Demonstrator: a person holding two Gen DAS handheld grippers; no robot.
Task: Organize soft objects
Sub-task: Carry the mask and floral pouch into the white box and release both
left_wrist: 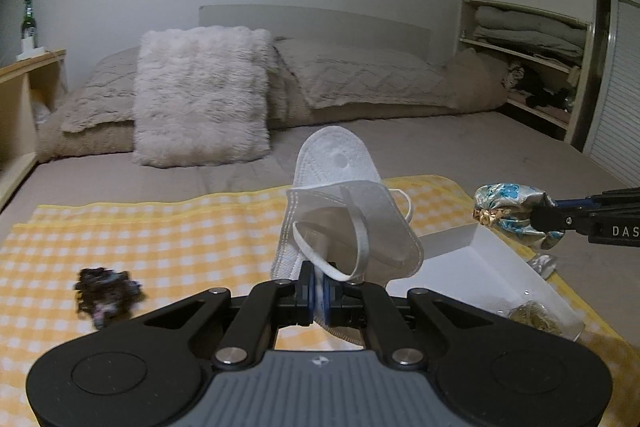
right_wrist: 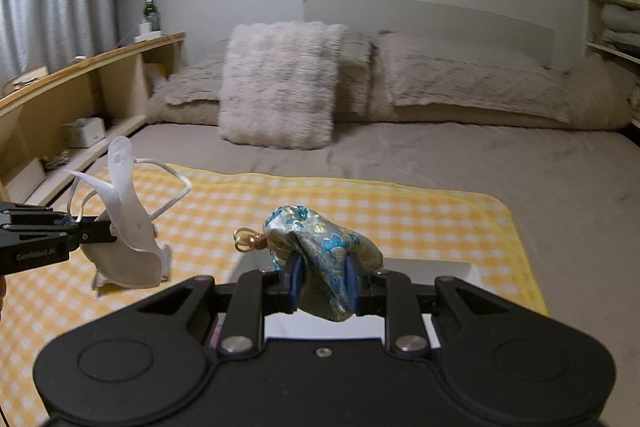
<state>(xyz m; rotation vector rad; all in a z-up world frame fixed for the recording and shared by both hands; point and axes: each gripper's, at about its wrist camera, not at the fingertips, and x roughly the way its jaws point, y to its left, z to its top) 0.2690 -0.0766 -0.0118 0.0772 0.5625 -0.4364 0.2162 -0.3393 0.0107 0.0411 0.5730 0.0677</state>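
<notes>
Both tilted downward, left gripper point(left_wrist: 316, 297) jaws clamp a face mask point(left_wrist: 344, 211), right gripper point(right_wrist: 324, 281) jaws a brocade pouch point(right_wrist: 320, 247).

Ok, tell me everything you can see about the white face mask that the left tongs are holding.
The white face mask is a folded, cup-style piece of soft non-woven fabric with stitched edges and flat white elastic ear loops, one curling near the grip, another sticking out sideways. The left tongs are shut on its lower edge, holding it upright, clear of the yellow checked cloth. Its rounded tip points up. Nothing else touches it.
</notes>
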